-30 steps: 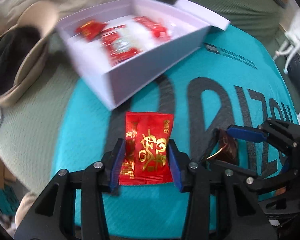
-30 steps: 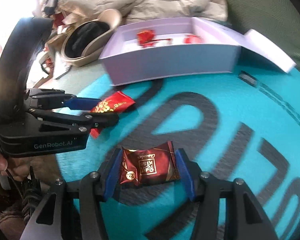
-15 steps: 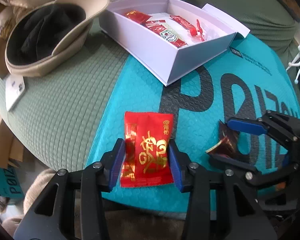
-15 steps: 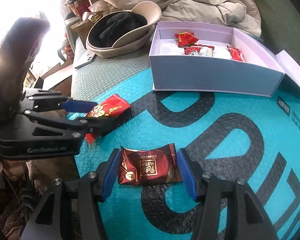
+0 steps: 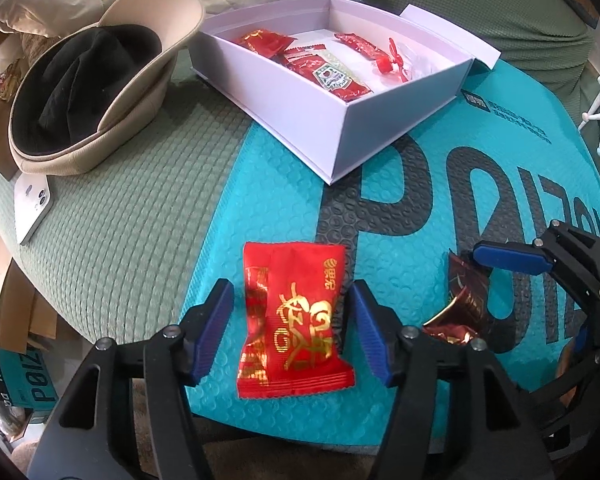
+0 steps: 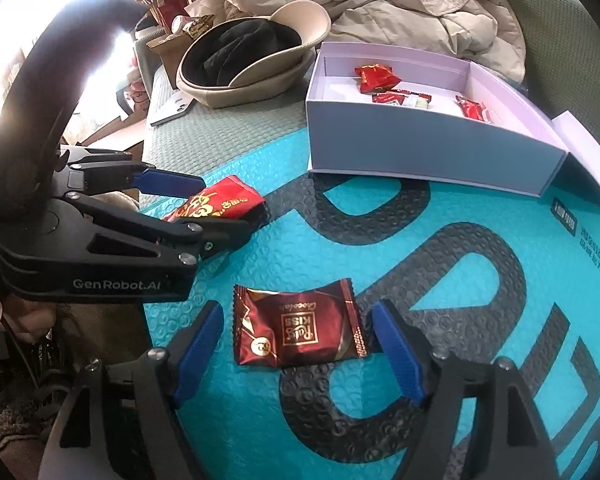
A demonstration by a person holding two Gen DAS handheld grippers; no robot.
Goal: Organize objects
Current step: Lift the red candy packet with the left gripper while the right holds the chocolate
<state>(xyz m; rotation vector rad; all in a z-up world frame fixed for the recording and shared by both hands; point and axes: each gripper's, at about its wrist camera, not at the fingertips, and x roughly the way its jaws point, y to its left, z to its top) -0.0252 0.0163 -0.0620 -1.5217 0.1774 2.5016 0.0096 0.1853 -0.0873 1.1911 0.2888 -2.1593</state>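
Note:
A red candy packet with gold writing (image 5: 294, 318) lies on the teal bubble mailer (image 5: 480, 152), between the open jaws of my left gripper (image 5: 292, 332); small gaps show on both sides. It also shows in the right wrist view (image 6: 216, 206). A dark red chocolate packet (image 6: 298, 326) lies between the open jaws of my right gripper (image 6: 298, 346), untouched. An open white box (image 5: 340, 120) with several red packets stands behind.
A beige hat (image 5: 92, 92) with a black lining lies at the left on the green cushion (image 5: 132, 232), and a white phone (image 5: 32, 208) lies near it. A beige jacket (image 6: 420, 4) is heaped behind the box (image 6: 420, 152).
Both grippers have opened: the jaws that squeezed the red packet and the chocolate packet now stand apart from them. Both cameras have drawn back a little from the box.

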